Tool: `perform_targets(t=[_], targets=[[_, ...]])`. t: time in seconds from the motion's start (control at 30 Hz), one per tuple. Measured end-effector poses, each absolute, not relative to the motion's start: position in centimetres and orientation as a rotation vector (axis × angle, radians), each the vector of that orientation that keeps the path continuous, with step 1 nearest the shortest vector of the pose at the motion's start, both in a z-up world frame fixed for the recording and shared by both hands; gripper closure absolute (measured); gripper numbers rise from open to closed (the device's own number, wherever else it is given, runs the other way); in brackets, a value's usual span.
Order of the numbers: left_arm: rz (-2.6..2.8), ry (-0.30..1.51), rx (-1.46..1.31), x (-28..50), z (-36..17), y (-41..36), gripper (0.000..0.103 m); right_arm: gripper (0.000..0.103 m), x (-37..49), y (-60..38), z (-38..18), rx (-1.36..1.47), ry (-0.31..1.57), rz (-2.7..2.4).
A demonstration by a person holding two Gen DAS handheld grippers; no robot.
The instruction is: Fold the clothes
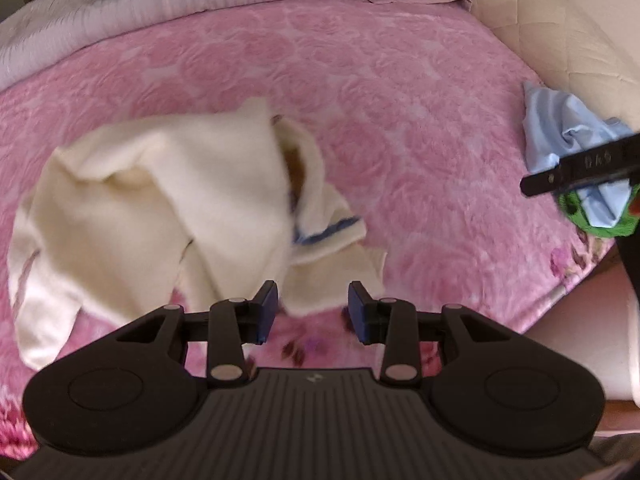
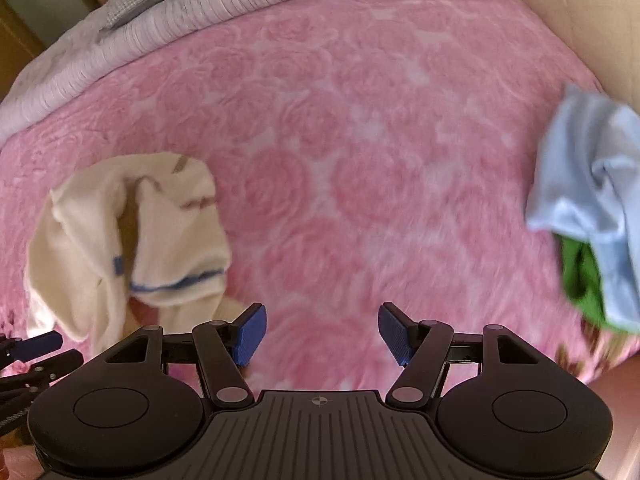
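A: In the left wrist view, where was the garment?

B: The cream garment [image 1: 132, 208], with a blue stripe at one hem, lay crumpled on the pink bed cover [image 1: 400, 128]. The left gripper [image 1: 312, 312] hung just above its near edge. The jaws stood narrow but apart, and nothing was pressed between them.

A: Was anything else visible there?

B: A light blue cloth [image 1: 560, 132] lay over a green cloth [image 1: 580, 224] at the right edge of the bed, well apart from the cream one.

A: And in the right wrist view?

B: The right gripper [image 2: 320, 334] hung over bare cover, with the jaws wide and empty. The cream garment [image 2: 132, 240] was to its left, and the blue cloth [image 2: 592, 200] to its right.

A: How should the step be done well?

B: I think each gripper should take one corner of the hem, pinch only one layer, and then pull the cloth flat before any fold is made.
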State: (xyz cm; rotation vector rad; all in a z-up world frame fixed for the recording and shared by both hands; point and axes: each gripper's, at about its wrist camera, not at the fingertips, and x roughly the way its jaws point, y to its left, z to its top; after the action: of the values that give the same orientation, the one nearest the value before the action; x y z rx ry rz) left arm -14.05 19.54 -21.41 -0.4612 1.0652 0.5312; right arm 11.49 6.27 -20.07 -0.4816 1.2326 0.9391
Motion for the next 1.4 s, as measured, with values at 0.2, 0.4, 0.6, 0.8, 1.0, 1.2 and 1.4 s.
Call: perform_targets(t=[0.2,0.4,0.6,0.8,1.0,1.2,1.4], targets=[[0.546,1.08,-0.395,-9.3,-23.3,20.8,0.069,0.037,16.5,7.5,-20.2,-0.458,1.217,0.937],[0.565,1.13,-0.379,-5.5,-26.6,23.3,0.068,0.037,19.4,9.5,-20.5,-0.452,1.221,0.924],[0.566,1.211,-0.389,-4.2,-30.4,24.8,0.096,0.037,19.2,10.8,-21.3,-0.474,1.241,0.94],[0.643,0.976,-0.519,-10.8,-23.3,28.0,0.095,0.037,17.4,12.6,-21.1,-0.489,1.252,0.956],[1.004,0.652,-0.537,-28.0,-10.6,35.4,0.096,0.037,12.7,16.4,-20.6,-0.517,1.234,1.003],[1.349,0.632,-0.503,-46.9,-7.6,43.9,0.094,0.037,4.4,20.6,-20.1,-0.496,1.219,1.044],[1.554,0.92,-0.737,-61.8,-17.3,50.5,0.091,0.037,-6.6,24.7,-21.5,-0.486,1.291,1.074]])
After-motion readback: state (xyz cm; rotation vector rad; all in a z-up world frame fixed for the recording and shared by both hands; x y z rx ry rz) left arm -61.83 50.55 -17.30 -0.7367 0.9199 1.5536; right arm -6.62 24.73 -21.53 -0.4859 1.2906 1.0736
